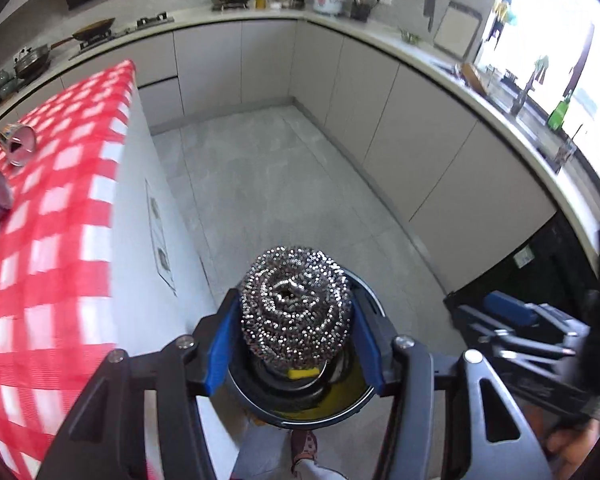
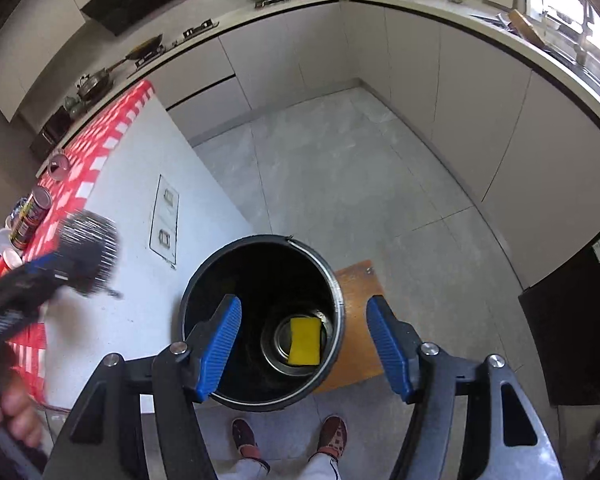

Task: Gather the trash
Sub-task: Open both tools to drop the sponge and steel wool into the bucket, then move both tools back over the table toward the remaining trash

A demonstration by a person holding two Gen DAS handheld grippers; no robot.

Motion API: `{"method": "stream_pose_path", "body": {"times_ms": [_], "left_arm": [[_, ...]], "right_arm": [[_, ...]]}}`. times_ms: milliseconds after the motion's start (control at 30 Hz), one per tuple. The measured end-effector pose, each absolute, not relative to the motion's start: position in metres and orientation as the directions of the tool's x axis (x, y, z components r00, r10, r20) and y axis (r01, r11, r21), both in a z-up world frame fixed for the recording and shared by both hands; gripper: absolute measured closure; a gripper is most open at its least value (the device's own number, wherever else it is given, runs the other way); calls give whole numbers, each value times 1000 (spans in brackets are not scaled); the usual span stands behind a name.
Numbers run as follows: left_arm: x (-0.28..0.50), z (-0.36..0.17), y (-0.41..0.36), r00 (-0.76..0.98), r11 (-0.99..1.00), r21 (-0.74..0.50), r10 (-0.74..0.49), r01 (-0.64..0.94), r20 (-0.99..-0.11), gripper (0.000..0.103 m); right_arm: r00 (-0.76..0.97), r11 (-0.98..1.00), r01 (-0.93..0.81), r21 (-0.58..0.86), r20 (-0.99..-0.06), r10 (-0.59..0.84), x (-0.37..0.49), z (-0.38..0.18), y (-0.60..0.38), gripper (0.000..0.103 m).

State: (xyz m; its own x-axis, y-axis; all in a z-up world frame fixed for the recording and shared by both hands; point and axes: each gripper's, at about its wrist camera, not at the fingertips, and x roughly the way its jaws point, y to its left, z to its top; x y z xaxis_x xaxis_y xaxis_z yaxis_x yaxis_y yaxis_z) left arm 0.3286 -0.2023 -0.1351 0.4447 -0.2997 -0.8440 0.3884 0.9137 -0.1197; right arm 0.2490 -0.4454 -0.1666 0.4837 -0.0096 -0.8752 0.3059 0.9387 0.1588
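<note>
1. Left gripper [image 1: 296, 308]: closed on the scourer [image 1: 296, 312], blue pads pressed against both flanks.
2. Scourer: a round wad of steel coil, central hole toward the left wrist camera. No long axis to speak of, so probably no need to turn it before release.
3. Bin [image 2: 260, 240]: black, round, upright on the floor beside the white flank of the table [image 1: 60, 240], mouth open and facing up.
4. Key relation, from the right wrist view: scourer [image 2: 88, 252] left of the bin mouth and above it, against the table's flank, not plainly over the opening. From the left wrist view: bin rim [image 1: 364, 286] just behind and below the scourer. Seems to call for a short carry toward the bin's centre, then release; risk of a bounce off the rim if dropped early.
5. Right gripper [image 2: 303, 301]: jaws apart, nothing between them, directly above the bin mouth. Nearer the bin, but empty; delivery falls to the left hand.
6. Already in the bin: a yellow sponge [image 2: 305, 341] lying on a metal can [image 2: 276, 340].
7. Left on the red-check cloth: tipped cans [image 1: 18, 145], likely next to collect.
</note>
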Motion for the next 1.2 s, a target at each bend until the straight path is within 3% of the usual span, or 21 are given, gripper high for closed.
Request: {"method": "stream_pose_path", "body": {"times_ms": [233,367,400,800,1200], "left_arm": [[328,-148,-218,418,925,-91,-252,368,-873,42],[331,-145,-223,440,935,-62,-222,350,-870,22],[331,-143,-222,447,936,-61,-222,346,-867,22],[327,-103,-196,526,944,-57,-230,324,-819,21],[317,-50,-94,630,970,-61,-200,235,-750,21]], "right_arm": [[501,938,314,149,-865,-30,242,-155,-452,36],[513,937,317,150,-858,-35,241,-150,-452,36],[515,937,317,151,-857,-36,241,-149,-452,36],[564,943,293,159,-825,-35,246,-125,-431,36],[645,969,178,172,-764,17,268,-80,-337,34]]}}
